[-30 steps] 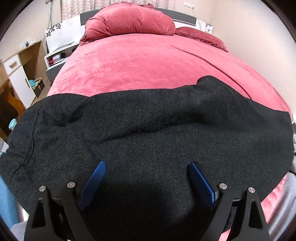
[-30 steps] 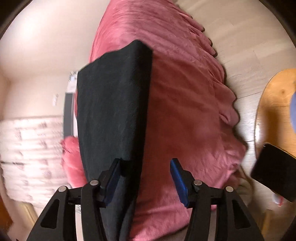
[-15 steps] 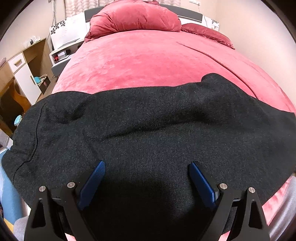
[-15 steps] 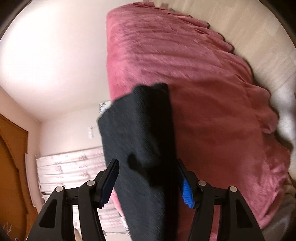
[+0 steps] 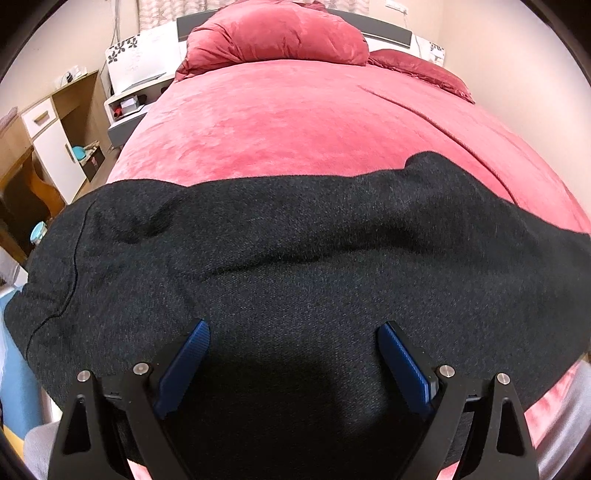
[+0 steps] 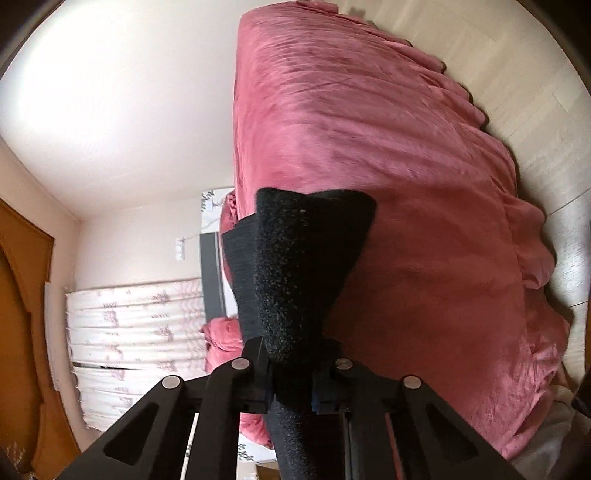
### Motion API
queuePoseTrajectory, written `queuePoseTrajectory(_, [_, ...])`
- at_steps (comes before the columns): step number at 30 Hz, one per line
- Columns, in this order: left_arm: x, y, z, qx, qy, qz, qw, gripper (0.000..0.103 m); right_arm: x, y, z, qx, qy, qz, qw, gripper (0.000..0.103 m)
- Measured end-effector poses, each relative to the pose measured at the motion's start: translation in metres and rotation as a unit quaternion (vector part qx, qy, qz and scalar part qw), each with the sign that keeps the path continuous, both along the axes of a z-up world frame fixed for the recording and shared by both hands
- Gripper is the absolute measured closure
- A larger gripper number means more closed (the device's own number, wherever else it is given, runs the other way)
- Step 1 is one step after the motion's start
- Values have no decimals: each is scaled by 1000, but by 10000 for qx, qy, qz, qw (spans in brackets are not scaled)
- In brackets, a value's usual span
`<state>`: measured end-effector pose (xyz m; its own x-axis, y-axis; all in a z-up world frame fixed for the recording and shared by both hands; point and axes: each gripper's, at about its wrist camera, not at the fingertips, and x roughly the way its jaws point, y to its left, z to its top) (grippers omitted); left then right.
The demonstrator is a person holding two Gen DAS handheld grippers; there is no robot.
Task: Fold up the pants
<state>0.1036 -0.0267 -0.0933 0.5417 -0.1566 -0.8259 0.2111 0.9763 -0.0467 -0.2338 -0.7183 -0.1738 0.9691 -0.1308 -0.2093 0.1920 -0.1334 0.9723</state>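
Note:
Dark charcoal pants (image 5: 295, 266) lie spread across the near end of a bed with a pink cover (image 5: 295, 122). My left gripper (image 5: 291, 328) hovers over the cloth, tilted down, jaws wide apart, its blue pads (image 5: 184, 365) clear of the fabric. In the right wrist view, one end of the pants (image 6: 306, 258) is bunched up and lifted off the pink cover (image 6: 424, 184). My right gripper (image 6: 291, 354) is closing, and the fabric is pinched between its fingers.
Pink pillows (image 5: 277, 33) lie at the head of the bed. A white nightstand (image 5: 125, 107) and a wooden cabinet (image 5: 48, 136) stand to the left. The right wrist view shows curtains (image 6: 140, 325), a wooden door (image 6: 18, 332) and pale floor (image 6: 517, 55).
My right gripper moved over the pants' end and closed on it, bunching and lifting the cloth. My left gripper stayed open in the same spot.

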Motion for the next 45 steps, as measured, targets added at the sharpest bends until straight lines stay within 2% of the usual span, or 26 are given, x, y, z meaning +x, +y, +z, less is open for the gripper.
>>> queuePoseTrajectory(3, [-3, 3, 6, -277, 25, 72, 9996, 10, 6, -3, 25, -121, 253, 155, 9995, 91])
queuePoseTrajectory(6, [-8, 6, 12, -747, 79, 86, 9971, 10, 18, -3, 58, -379, 620, 316, 9969, 91])
queuePoseTrajectory(10, [-17, 7, 18, -1171, 147, -4, 9930, 10, 46, 9, 115, -1194, 1343, 640, 9816, 91])
queuePoseTrajectory(12, [-22, 8, 19, -1289, 134, -31, 9916, 10, 60, 18, 137, -1521, 1477, 770, 9742, 91])
queuePoseTrajectory(15, [-29, 11, 21, -1486, 133, -68, 9888, 10, 90, 43, 176, -2243, 1676, 1120, 9535, 91])
queuePoseTrajectory(19, [-37, 19, 23, -1734, 148, -23, 9847, 10, 135, 101, 219, -3337, 1771, 1873, 9068, 91])
queuePoseTrajectory(22, [-38, 25, 26, -1839, 132, 15, 9829, 10, 166, 163, 238, -4191, 1750, 2636, 8510, 90])
queuePoseTrajectory(23, [-40, 26, 27, -1888, 124, 17, 9819, 10, 175, 191, 241, -4524, 1721, 2962, 8234, 90])
queuePoseTrajectory(24, [-39, 27, 28, -1919, 112, 17, 9813, 10, 182, 222, 242, -4888, 1683, 3317, 7891, 90])
queuePoseTrajectory(25, [-41, 28, 29, -1933, 98, 22, 9811, 10, 184, 243, 242, -5122, 1656, 3539, 7649, 90])
queuePoseTrajectory(26, [-43, 28, 29, -1941, 93, 12, 9809, 10, 188, 275, 236, -5434, 1632, 3893, 7257, 90])
queuePoseTrajectory(28, [-43, 27, 31, -1958, 87, -16, 9806, 10, 192, 321, 217, -5686, 1658, 4515, 6674, 90])
queuePoseTrajectory(30, [-46, 29, 32, -1974, 65, -25, 9803, 10, 195, 363, 179, -5632, 1796, 5323, 6060, 90])
queuePoseTrajectory(31, [-47, 30, 32, -1991, 65, -28, 9800, 10, 198, 372, 166, -5607, 1921, 5523, 5863, 88])
queuePoseTrajectory(32, [-50, 31, 33, -2007, 59, -19, 9796, 10, 195, 387, 148, -5748, 2195, 5625, 5523, 85])
queuePoseTrajectory(33, [-51, 32, 33, -2023, 51, -8, 9793, 10, 190, 399, 138, -6004, 2338, 5559, 5251, 84])
queuePoseTrajectory(34, [-53, 33, 34, -2041, 45, 18, 9789, 10, 183, 407, 137, -6176, 2305, 5490, 5139, 80])
queuePoseTrajectory(35, [-54, 34, 34, -2057, 52, 38, 9786, 10, 181, 409, 139, -6200, 2281, 5459, 5153, 76])
queuePoseTrajectory(36, [-54, 34, 34, -2082, 61, 51, 9781, 10, 181, 409, 142, -6156, 2265, 5447, 5226, 74])
queuePoseTrajectory(38, [-54, 32, 34, -2141, 99, 36, 9768, 10, 180, 405, 147, -5958, 2177, 5494, 5438, 68])
queuePoseTrajectory(41, [-55, 22, 35, -2231, 194, -96, 9746, 10, 172, 404, 148, -5806, 2164, 5607, 5493, 68])
queuePoseTrajectory(43, [-58, 12, 38, -2286, 234, -234, 9730, 10, 161, 404, 148, -5658, 2042, 5711, 5586, 68])
queuePoseTrajectory(45, [-60, -3, 43, -2358, 304, -457, 9703, 10, 155, 397, 148, -5386, 1878, 5857, 5759, 68])
